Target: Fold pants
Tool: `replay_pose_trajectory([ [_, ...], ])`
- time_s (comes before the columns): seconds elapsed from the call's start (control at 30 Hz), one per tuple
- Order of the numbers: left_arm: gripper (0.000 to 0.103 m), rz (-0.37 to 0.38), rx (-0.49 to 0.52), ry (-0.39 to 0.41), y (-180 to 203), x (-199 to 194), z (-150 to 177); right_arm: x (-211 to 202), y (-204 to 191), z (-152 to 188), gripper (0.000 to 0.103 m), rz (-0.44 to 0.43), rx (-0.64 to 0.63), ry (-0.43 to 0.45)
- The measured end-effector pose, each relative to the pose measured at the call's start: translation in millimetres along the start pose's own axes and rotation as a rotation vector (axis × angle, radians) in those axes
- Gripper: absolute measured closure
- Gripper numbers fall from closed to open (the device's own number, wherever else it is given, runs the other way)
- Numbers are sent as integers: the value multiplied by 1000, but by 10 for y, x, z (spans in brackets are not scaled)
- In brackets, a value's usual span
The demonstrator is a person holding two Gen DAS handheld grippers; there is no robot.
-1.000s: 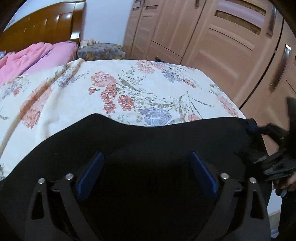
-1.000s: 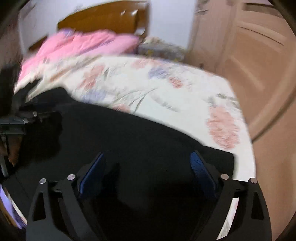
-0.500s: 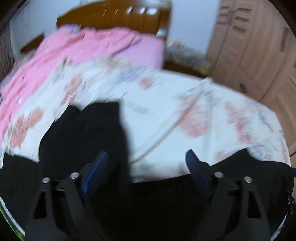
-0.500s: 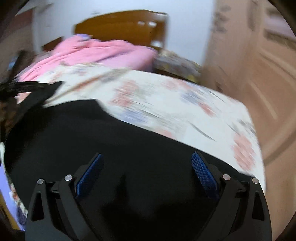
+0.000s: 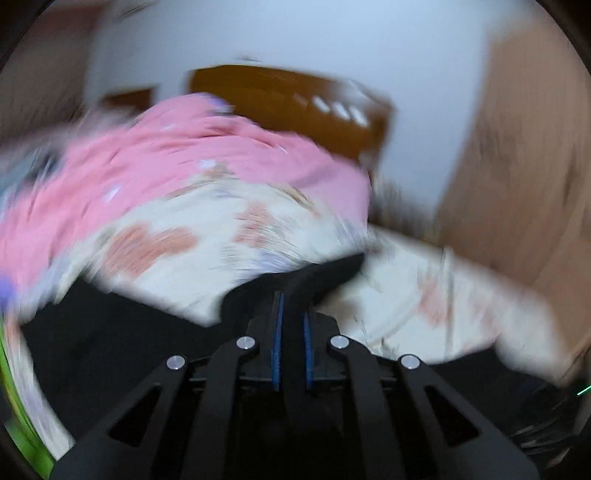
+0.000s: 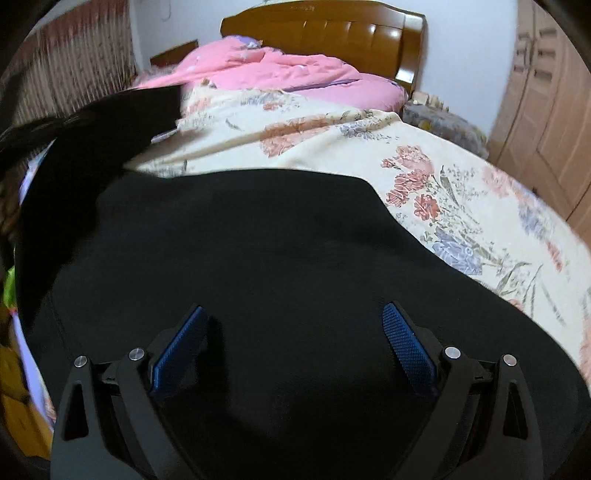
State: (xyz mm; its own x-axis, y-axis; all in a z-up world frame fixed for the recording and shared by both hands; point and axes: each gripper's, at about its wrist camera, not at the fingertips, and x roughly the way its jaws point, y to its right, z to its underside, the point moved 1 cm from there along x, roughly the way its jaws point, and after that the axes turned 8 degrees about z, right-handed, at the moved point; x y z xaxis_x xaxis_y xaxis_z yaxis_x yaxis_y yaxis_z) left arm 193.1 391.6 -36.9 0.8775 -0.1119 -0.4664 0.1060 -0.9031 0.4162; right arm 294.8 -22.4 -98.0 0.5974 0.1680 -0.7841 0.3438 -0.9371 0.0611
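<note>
**On the bed: black pants, one corner pinched**

Across the floral bedspread (image 6: 424,155) lie the black pants (image 6: 258,251), a plain, matte dark cloth spread broad and mostly flat over the near end of the bed. One part of them rises off to the left. The left gripper (image 5: 291,325) has its jaws closed tight on a fold of this black cloth. The right gripper (image 6: 295,343) hovers above the pants, jaws wide, nothing between them. Behind, a pink quilt (image 6: 273,70) and wooden headboard (image 6: 332,29).
</note>
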Motion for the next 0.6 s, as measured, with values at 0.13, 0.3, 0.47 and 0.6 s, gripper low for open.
replay_pose_trajectory([
  [0.13,63,-37,-292,-46,-1071,-441,497,57,-65,4,10,8,-11,-21],
  [0.3,23,-110,-310,11,-1374,-951,814,76,-81,-1,8,4,-17,-34],
  [0.47,17,-156,21,17,-712,-943,492,85,-117,2,8,30,-35,-37],
  [0.6,4,-279,198,-107,-538,-367,323,83,-115,8,8,34,-39,-36],
])
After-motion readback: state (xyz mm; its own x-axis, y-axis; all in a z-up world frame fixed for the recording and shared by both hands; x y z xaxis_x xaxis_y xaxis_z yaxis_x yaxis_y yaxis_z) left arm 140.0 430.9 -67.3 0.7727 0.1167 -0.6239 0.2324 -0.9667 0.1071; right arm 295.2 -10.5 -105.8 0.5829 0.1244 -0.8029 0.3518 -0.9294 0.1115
